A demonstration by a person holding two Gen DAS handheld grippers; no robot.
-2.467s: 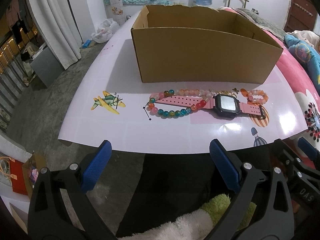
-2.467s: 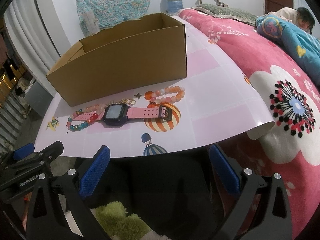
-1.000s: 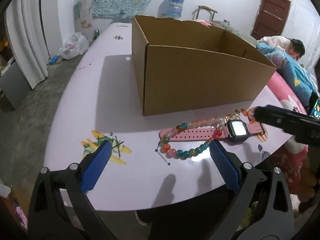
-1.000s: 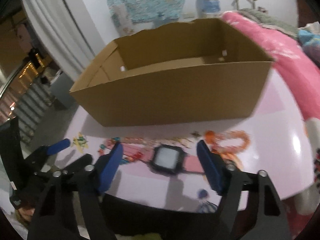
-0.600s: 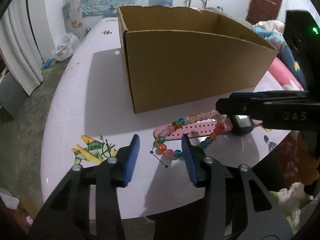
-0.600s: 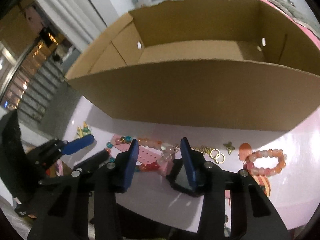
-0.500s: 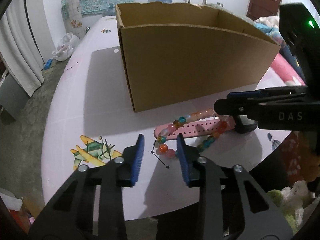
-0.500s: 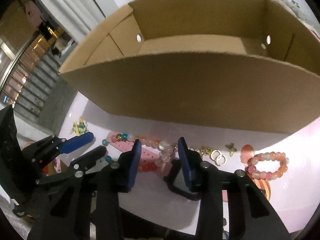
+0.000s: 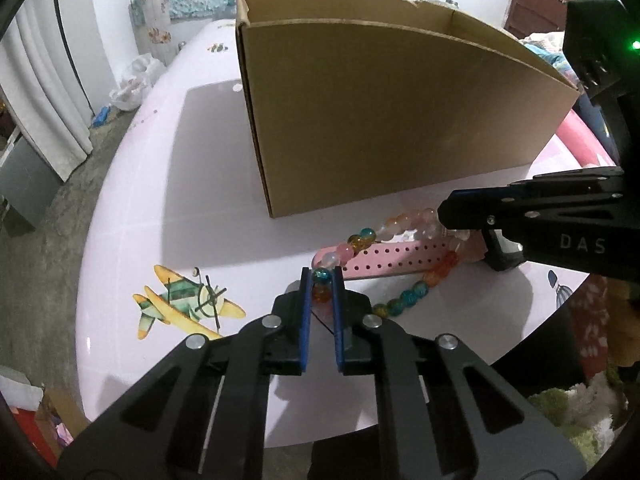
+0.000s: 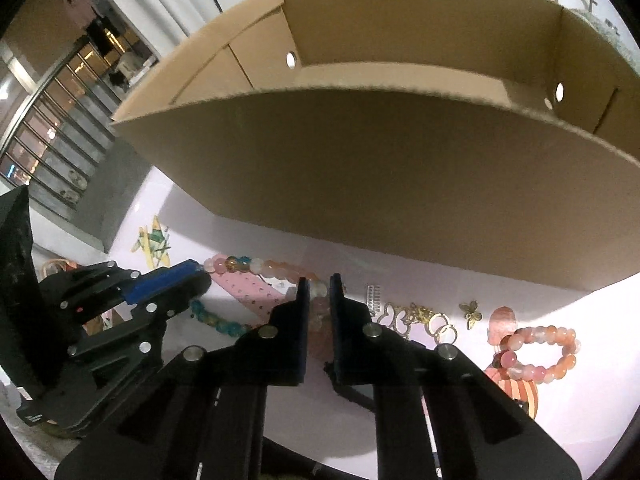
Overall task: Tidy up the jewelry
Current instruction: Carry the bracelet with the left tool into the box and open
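A long string of multicoloured beads [image 9: 416, 292] lies looped over a pink watch strap [image 9: 400, 258] in front of an open cardboard box [image 9: 400, 120]. My left gripper [image 9: 322, 277] is closing on the string's left end, its blue pads pressing a teal and an orange bead. My right gripper [image 10: 318, 286] is closing on the pale pink beads [image 10: 280, 268] at the other end; it reaches in from the right in the left wrist view [image 9: 444, 212]. The watch face is mostly hidden under the right gripper.
A small pink-orange bead bracelet [image 10: 544, 352], gold rings and charms [image 10: 416, 316] and a butterfly charm [image 10: 471, 312] lie on the pink table cover [image 9: 180, 200]. An aeroplane print [image 9: 180, 308] marks it on the left. The table edge runs just below both grippers.
Both grippers have come down onto the bead string and their jaws have narrowed from wide open to clamped around beads. The right one swung in towards the box.
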